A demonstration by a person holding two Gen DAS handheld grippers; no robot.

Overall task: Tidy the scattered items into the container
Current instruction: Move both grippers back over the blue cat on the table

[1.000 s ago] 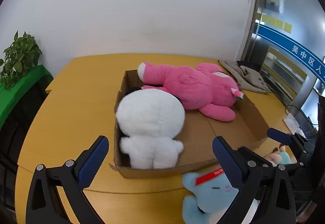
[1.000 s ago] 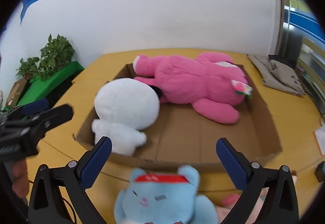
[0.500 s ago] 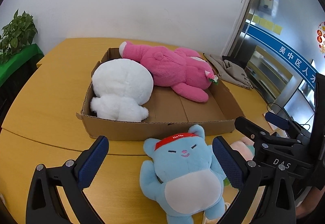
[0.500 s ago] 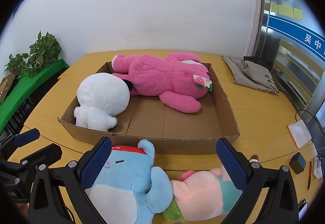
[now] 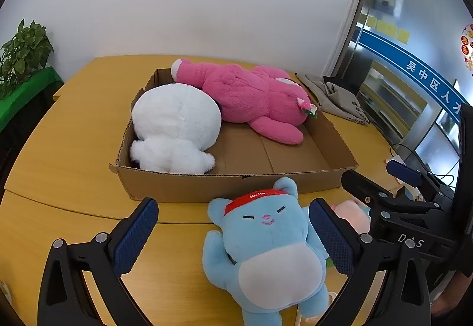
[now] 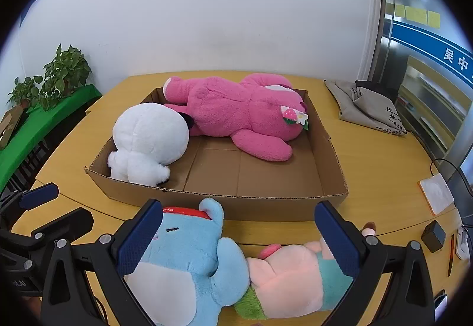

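A shallow cardboard box on the yellow table holds a white plush at its left and a pink plush along its back. A blue plush cat with a red headband lies on its back on the table in front of the box. A pale pink plush lies beside it on the right. My left gripper is open and empty, above the blue cat. My right gripper is open and empty, above both loose plushes.
A grey cloth bag lies at the table's back right. A white pad, a small black block and a pen lie at the right edge. Potted plants on a green shelf stand at the left.
Both grippers have pulled back from the box toward the table's front edge. The blue cat and the pale pink plush now lie between the fingers in view. Nothing has been taken hold of.
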